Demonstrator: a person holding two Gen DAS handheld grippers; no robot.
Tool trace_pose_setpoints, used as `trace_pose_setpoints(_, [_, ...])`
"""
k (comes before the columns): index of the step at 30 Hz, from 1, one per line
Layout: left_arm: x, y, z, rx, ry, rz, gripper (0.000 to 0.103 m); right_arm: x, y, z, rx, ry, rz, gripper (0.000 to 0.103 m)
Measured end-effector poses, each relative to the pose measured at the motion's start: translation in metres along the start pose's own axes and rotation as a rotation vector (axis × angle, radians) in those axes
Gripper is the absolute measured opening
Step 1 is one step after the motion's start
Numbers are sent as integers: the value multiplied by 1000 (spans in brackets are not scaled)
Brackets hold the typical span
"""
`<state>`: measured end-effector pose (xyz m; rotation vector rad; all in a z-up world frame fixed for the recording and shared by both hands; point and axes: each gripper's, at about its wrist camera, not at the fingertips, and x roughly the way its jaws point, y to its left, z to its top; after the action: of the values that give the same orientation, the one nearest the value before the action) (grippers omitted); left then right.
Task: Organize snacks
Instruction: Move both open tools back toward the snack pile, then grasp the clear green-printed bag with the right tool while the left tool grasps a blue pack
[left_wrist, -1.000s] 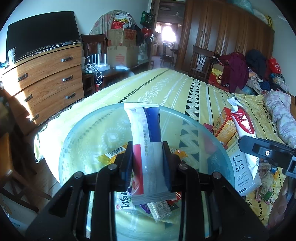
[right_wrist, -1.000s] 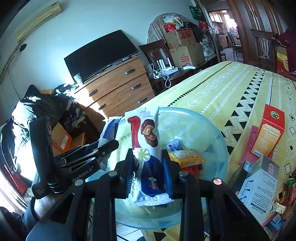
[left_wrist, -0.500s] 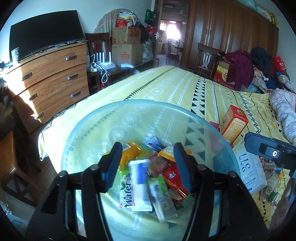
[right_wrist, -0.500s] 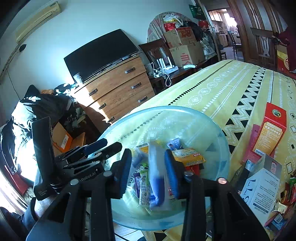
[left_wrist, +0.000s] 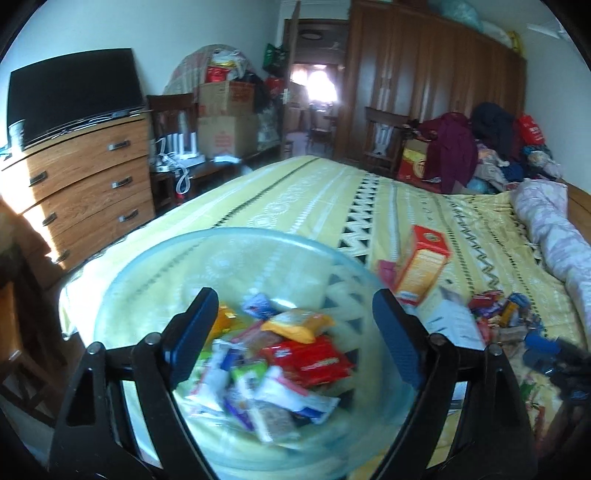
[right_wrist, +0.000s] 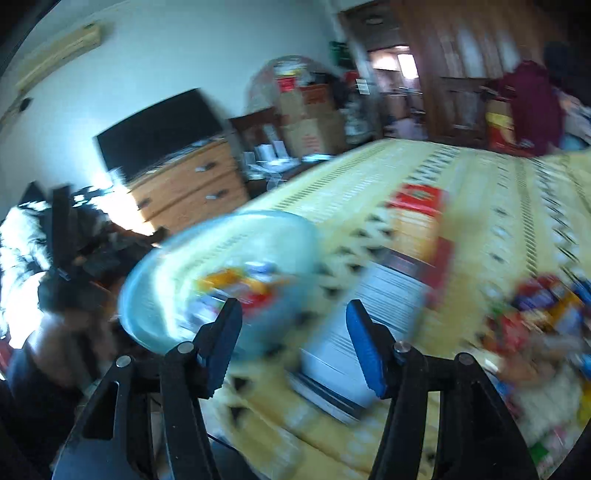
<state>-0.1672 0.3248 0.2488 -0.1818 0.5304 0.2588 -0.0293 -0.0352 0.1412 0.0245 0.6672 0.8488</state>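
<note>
A clear glass bowl (left_wrist: 236, 236) stands at the near corner of the bed, holding several snack packets (left_wrist: 306, 360). My left gripper (left_wrist: 291, 332) hangs over the bowl with its jaws opening and nothing between them. In the blurred right wrist view the bowl (right_wrist: 221, 240) lies at the left, and my right gripper (right_wrist: 293, 339) is over the bedspread beside it, jaws opening and empty. A heap of loose snacks (right_wrist: 535, 306) lies at the right, also seen as a snack pile (left_wrist: 506, 310) in the left wrist view.
A red and orange box (left_wrist: 423, 266) and a white carton (left_wrist: 450, 317) lie on the yellow bedspread (left_wrist: 314, 192) right of the bowl. A wooden dresser (left_wrist: 85, 177) with a TV stands left of the bed. Clothes and a rolled quilt (left_wrist: 554, 236) crowd the far right.
Both grippers let go of their snack packets, which dropped into the bowl, and their jaws have spread. The right gripper has swung right, away from the bowl toward the boxes.
</note>
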Motion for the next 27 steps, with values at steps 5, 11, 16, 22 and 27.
trace_pose_setpoints(5, [-4,-62,-6,109,19,-157,86,-38,-115,-70,177,116,-265,62])
trace_pose_setpoints(11, [3,-125,-23,219,99,-262,86,-57,-179,-105,198,198,-372,70])
trace_pose_setpoints(16, [8,-157,-33,255,152,-306,86,-29,-194,-92,97,247,-433,86])
trace_pose_setpoints(22, [7,-196,-50,309,204,-364,86,21,-211,-89,-24,366,-509,93])
trace_pose_setpoints(27, [13,-241,-80,326,306,-512,86,-3,-226,-98,68,302,-450,63])
